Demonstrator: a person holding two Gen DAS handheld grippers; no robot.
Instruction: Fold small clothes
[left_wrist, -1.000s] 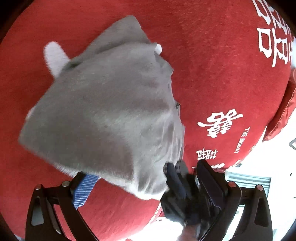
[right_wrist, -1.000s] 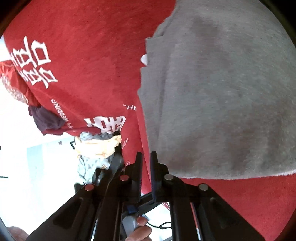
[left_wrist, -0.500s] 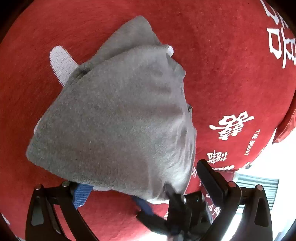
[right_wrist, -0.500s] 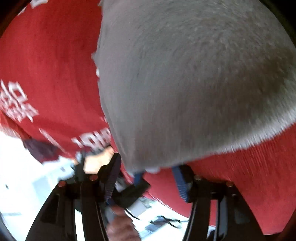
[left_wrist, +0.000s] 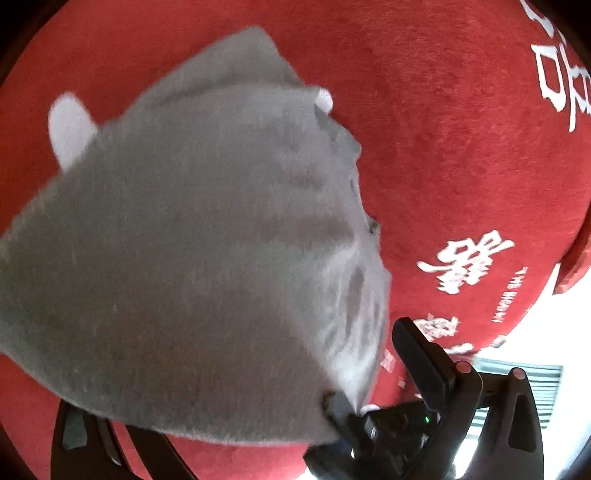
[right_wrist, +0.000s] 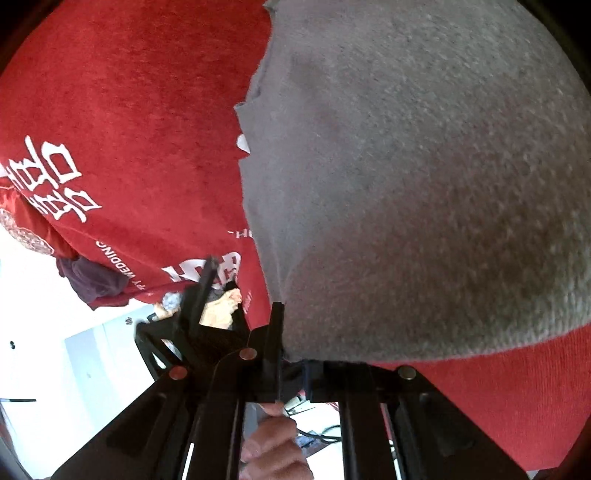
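A grey garment (left_wrist: 203, 258) lies on a red blanket (left_wrist: 461, 147) with white characters; a white piece (left_wrist: 66, 125) pokes out from under its far left side. My left gripper (left_wrist: 284, 350) stands open and wide. Its right finger (left_wrist: 417, 354) shows bare beside the cloth, and the garment's near edge hides its left finger. My right gripper (right_wrist: 291, 354) is shut on the near corner of the grey garment (right_wrist: 424, 184). In the left wrist view that right gripper (left_wrist: 343, 406) pinches the corner at the bottom. A person's fingers (right_wrist: 273, 443) show behind it.
The red blanket (right_wrist: 129, 129) ends at the lower left over a white floor (right_wrist: 55, 350). A dark purple cloth (right_wrist: 96, 284) and a yellowish heap of clothes (right_wrist: 221, 310) lie past that edge. A red cushion (left_wrist: 576, 266) sits at the right edge.
My right gripper opened, came in around the garment's near corner and shut on it. The grey garment now looms larger in the left wrist view and covers the left finger.
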